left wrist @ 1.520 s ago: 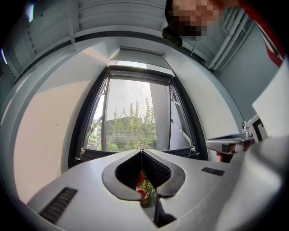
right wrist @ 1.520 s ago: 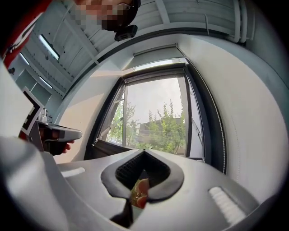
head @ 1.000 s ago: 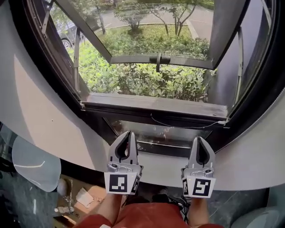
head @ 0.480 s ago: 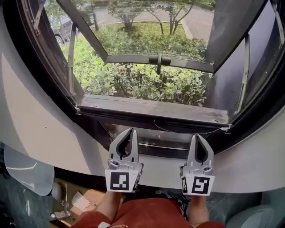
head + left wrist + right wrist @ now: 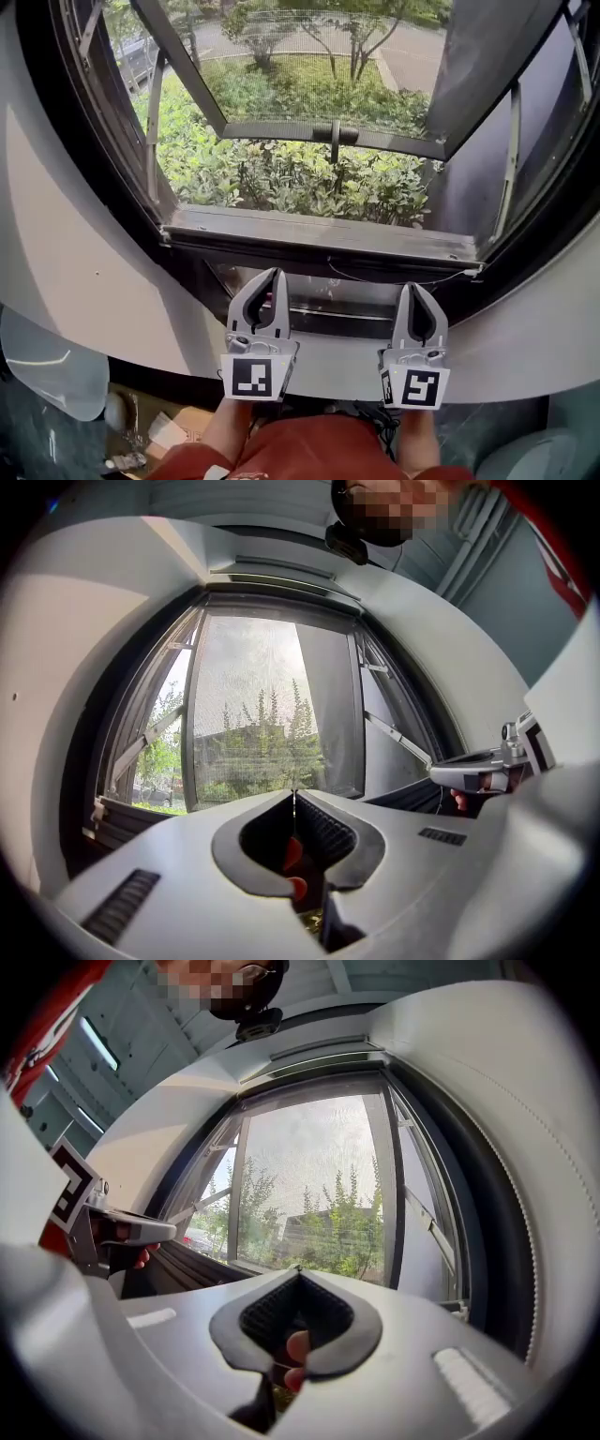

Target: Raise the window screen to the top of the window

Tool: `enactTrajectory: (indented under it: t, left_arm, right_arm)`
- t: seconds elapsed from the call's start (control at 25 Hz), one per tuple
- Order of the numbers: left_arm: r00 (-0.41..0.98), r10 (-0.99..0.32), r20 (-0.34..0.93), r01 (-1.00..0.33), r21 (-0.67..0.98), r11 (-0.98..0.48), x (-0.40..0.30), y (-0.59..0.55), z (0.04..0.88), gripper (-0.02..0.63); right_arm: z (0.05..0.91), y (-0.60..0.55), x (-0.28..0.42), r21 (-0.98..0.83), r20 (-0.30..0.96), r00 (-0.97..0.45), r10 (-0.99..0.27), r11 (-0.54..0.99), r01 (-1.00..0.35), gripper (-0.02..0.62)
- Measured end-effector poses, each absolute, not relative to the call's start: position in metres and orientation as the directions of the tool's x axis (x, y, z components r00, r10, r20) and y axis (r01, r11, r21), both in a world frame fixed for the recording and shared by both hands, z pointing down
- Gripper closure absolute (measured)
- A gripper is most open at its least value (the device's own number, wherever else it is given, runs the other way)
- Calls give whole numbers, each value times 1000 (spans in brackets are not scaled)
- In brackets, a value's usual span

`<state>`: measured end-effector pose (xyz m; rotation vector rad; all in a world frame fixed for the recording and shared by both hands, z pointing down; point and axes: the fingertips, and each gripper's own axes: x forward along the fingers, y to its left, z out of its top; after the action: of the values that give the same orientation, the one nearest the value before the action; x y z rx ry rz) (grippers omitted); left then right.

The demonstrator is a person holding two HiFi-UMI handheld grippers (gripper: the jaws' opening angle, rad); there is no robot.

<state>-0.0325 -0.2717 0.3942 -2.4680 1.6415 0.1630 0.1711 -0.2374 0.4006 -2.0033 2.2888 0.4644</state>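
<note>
Looking steeply down at a dark-framed window opening (image 5: 141, 202), with a grey-framed glass sash (image 5: 281, 127) swung outward over green shrubs (image 5: 309, 183). Low across the opening: a long flat grey metal rail (image 5: 319, 234), taken to be the window screen's pull bar. Judged on that to be fully down, with the raise not yet begun.

Just short of that rail and touching nothing: the left white hand-held gripper (image 5: 275, 274) and the right white hand-held gripper (image 5: 413, 287). Held side by side, tips toward the window, each clenched tight on empty air.

Likely trouble from here:
- Pushing up with closed tips instead of pinching. Could skate off the smooth rail and let it drop back.
- Lifting one end ahead of the other. Could tilt the rail and jam it in the side tracks.
- Catching the thin black cord (image 5: 394, 278) that loops under the rail near its right end. Could snag the right jaws or pull the cord loose.
- Clamping the fixed dark sill below instead of the moving bar. Hard to tell the two apart from this angle.
- Stretching for a top edge that lies outside the head view. Could lose contact on the way up.
</note>
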Motion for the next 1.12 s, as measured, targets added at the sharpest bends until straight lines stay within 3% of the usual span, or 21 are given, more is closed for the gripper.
enactTrajectory:
  t: [0.24,0.32,0.4,0.64,0.84,1.12]
  left_arm:
    - [432,-894,-118,-892,-205,-404,-27,-277,401,592]
    - [454,-888,-78,-859,-302,-413,-23,-280,406,566]
    - [470,-881,-53,-814,-414,-409,-20,-283,411,544]
    - [487,-867,105,-556,-728,-401,-18,-302,441,472]
    - [386,-898,209,-286,-899,-332,-30,-321,467,434]
    - [367,-903,222,-159,-942,-296,-34,-332,472,430]
  right_arm:
    - [408,-247,160,268,-180,-199,-963,147,-952,583]
    - [412,-253,151,341,-134,-236,-962,179,-923,521]
    - [416,-257,143,432,-92,-262,-961,199,-880,518]
    - [441,-271,125,721,73,-306,-949,262,-642,440]
    - [472,-288,136,884,220,-218,-951,289,-368,397]
    - [476,-296,145,906,237,-192,-952,288,-311,391]
